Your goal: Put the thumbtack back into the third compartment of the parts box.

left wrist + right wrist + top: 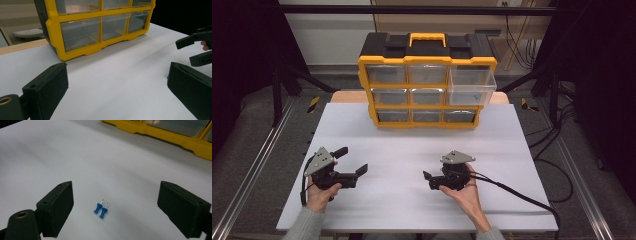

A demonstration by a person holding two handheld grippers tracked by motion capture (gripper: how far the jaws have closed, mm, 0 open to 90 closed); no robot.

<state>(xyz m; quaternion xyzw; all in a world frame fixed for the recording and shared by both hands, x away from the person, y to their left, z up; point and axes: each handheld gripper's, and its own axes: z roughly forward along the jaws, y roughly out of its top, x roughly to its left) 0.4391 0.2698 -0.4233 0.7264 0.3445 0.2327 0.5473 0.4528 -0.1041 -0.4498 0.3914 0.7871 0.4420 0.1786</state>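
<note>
Two blue push pins [101,210], side by side on the white surface [412,150], framed between the spread jaws of the right claw [115,212] for pickup; left claw [352,161] idle, open

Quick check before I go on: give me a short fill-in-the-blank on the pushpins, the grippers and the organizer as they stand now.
1. Two ____ pushpins lie side by side on the white table.
2. They lie between the ____ jaws of the right gripper, untouched.
3. The yellow organizer has one drawer pulled out, in its ____ row.
4. The left gripper holds ____.

Missing words: blue; open; top; nothing
</note>
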